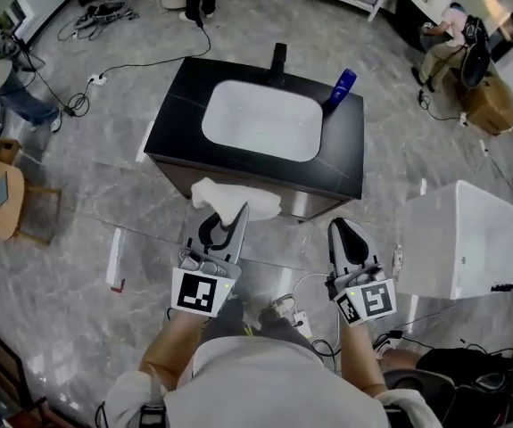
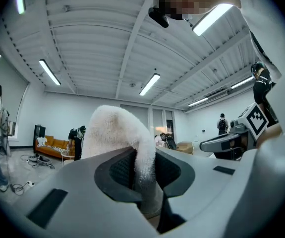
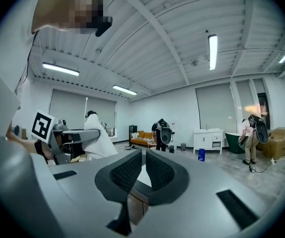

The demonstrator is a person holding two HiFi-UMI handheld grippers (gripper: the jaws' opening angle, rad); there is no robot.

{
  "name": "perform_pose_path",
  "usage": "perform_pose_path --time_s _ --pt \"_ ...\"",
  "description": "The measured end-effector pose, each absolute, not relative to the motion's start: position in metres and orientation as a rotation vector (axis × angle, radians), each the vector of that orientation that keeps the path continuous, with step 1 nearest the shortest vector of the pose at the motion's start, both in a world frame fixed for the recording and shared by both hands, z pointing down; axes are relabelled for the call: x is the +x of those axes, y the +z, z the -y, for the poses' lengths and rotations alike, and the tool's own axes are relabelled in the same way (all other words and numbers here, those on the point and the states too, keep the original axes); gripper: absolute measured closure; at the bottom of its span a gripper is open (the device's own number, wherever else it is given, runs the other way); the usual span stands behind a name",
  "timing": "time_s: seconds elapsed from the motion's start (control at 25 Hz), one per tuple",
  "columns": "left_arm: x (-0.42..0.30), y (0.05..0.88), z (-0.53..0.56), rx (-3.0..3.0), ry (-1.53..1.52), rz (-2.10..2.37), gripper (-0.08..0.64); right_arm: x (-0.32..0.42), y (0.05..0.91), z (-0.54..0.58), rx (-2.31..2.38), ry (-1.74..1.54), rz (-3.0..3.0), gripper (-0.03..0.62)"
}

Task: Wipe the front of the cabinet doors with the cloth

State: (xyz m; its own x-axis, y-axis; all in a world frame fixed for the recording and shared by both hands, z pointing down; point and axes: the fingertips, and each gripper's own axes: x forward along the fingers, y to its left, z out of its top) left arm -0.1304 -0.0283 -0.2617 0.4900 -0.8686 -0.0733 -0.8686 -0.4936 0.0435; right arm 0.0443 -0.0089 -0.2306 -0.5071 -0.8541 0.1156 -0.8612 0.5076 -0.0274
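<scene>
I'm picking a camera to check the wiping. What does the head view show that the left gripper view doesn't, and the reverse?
Only the head view shows the cabinet with its white sink, black tap and blue bottle, plus the grey floor. Only the left gripper view shows the ceiling, its strip lights, and the pads pressed onto the cloth up close. Both show the white cloth pinched by the left gripper, and the right gripper beside it.

- The white, fluffy cloth [image 1: 235, 198] is pinched in the left gripper [image 1: 238, 214] and lies bunched at the cabinet's top front edge.
- The cabinet doors [image 1: 174, 176] show only as a narrow brown strip.
</scene>
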Motion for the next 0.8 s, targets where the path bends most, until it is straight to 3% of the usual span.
perform_pose_path --time_s 0.28,0.8 --pt "-0.165 -0.315 -0.001 2.776 -0.112 1.658 0.482 0.052 -0.28 -0.016 1.635 0.088 2.69 0.545" --pt "-0.142 -0.349 -0.028 2.755 -0.129 1.775 0.482 0.092 -0.331 -0.037 1.585 0.022 2.811 0.545"
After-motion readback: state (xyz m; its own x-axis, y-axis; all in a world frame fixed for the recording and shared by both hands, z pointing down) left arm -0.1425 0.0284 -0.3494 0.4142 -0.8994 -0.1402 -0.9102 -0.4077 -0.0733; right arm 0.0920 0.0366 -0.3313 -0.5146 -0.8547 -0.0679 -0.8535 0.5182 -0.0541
